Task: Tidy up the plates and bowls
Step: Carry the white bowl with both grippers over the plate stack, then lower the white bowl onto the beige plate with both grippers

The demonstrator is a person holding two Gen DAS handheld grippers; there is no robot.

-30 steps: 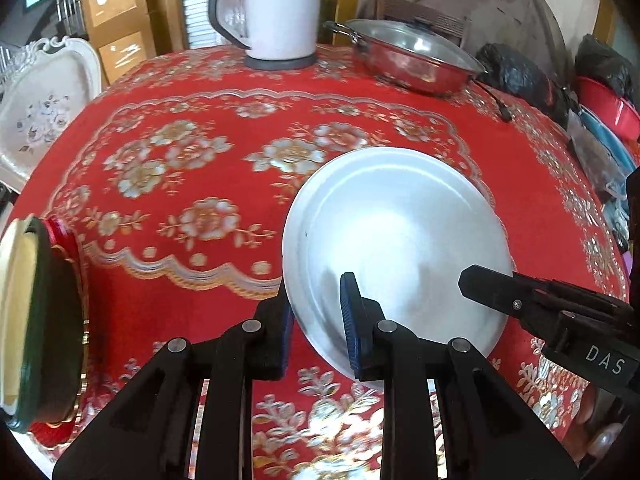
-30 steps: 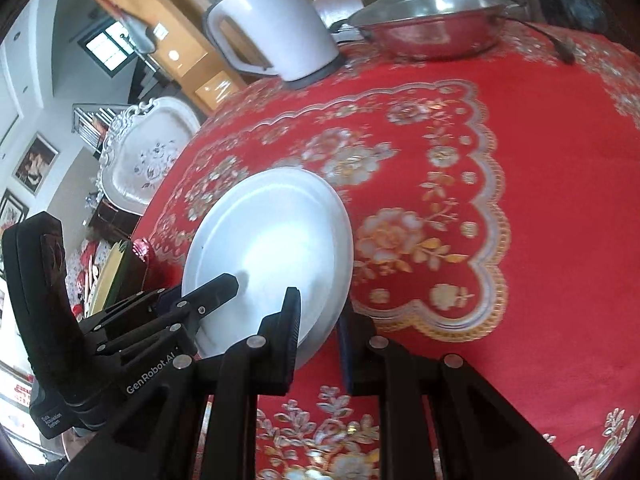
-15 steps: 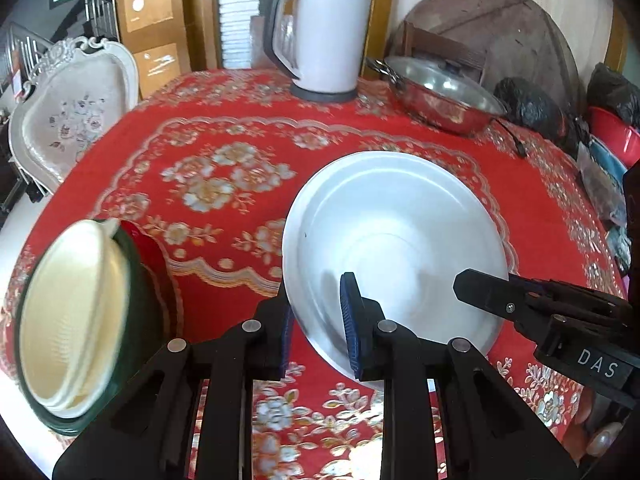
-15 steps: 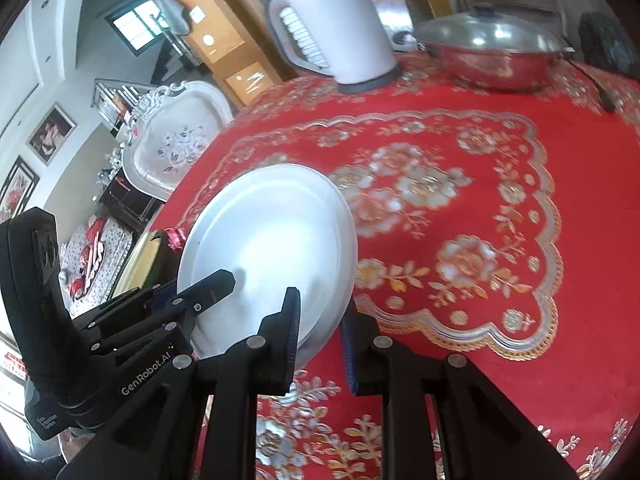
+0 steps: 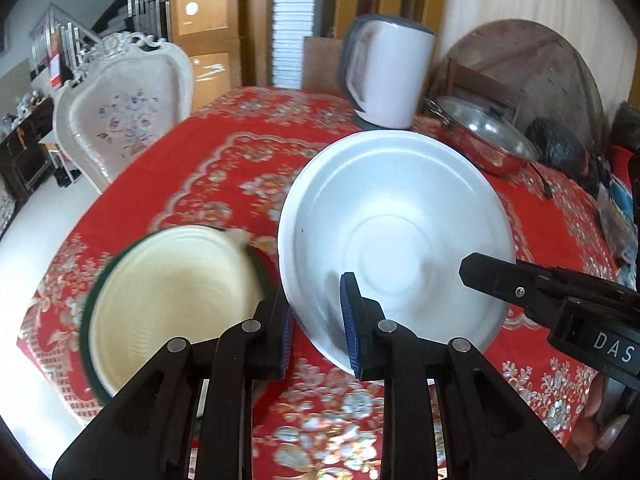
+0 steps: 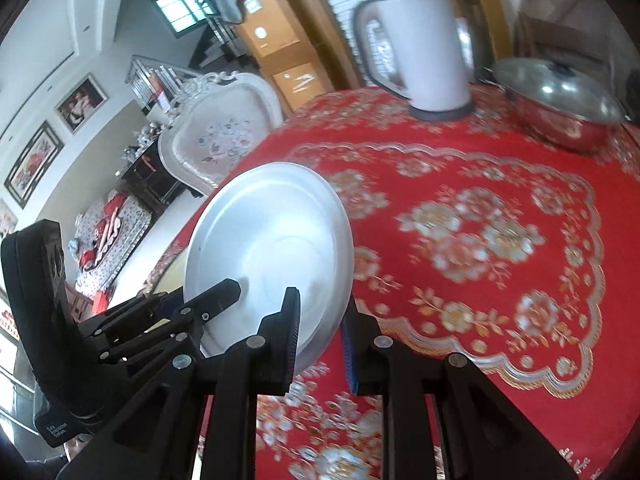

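Note:
A silver metal plate [image 5: 396, 236] is held tilted above the red floral tablecloth [image 5: 224, 168]. My left gripper [image 5: 316, 320] is shut on its lower left rim. My right gripper [image 6: 318, 334] is shut on its lower right rim [image 6: 272, 256]; its finger also shows at the right of the left wrist view [image 5: 492, 272]. A cream bowl with a dark green rim [image 5: 172, 304] sits on the table just left of the plate, near the table's front left edge.
A white electric kettle [image 5: 386, 74] and a lidded steel pan [image 5: 484, 136] stand at the back of the table. A white carved chair [image 5: 124, 112] stands off the table's left side. Dark bags [image 5: 560, 148] lie at the back right.
Both grippers have lifted the plate off the tablecloth and carried it left and back. The cream bowl has come fully into the left wrist view beside the plate.

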